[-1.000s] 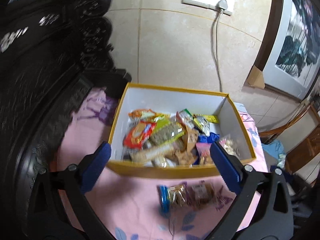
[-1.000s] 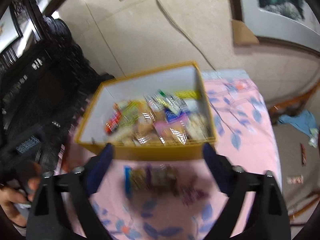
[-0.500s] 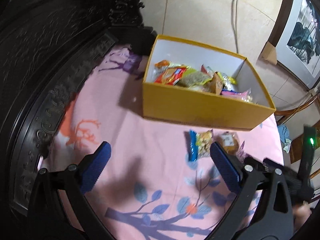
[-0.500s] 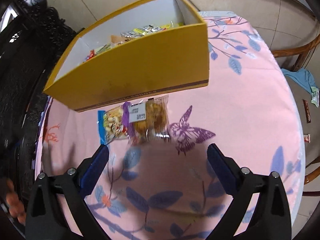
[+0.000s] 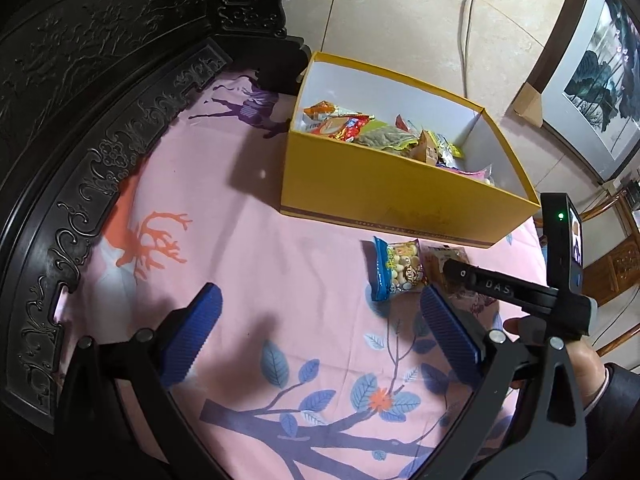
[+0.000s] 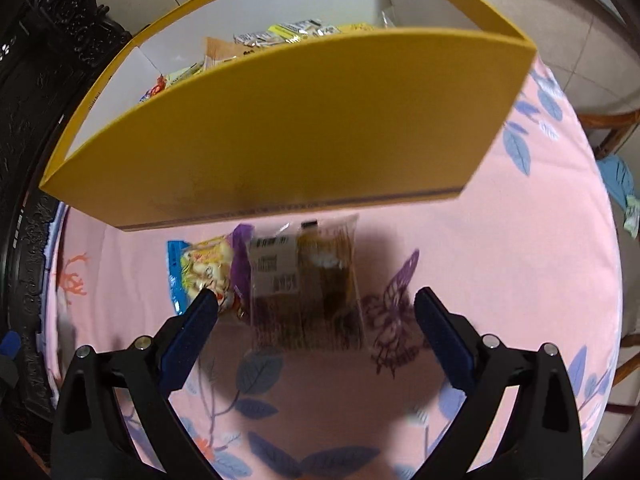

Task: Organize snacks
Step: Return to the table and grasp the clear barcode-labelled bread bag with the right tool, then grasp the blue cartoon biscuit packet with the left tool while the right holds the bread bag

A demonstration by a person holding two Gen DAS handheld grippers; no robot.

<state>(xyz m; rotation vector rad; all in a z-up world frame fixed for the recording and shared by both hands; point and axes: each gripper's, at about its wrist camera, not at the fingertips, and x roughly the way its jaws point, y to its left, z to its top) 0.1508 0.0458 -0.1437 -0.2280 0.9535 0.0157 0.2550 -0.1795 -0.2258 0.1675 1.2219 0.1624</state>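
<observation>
Your right gripper (image 6: 316, 312) gapes wide, empty, over the clear cake packet (image 6: 308, 280) just near of the yellow box (image 6: 288, 136) | light, crinkly, crushable: pinch across its middle | blue biscuit bag (image 6: 200, 268) touches its left edge, may snag | left gripper (image 5: 320, 332) wide, empty, hovers apart.

The box (image 5: 404, 196) sits on the cloth (image 5: 248, 280). Many snacks (image 5: 372, 132) lie in it. 2 packets (image 6: 280, 276) lie side by side before it.
</observation>
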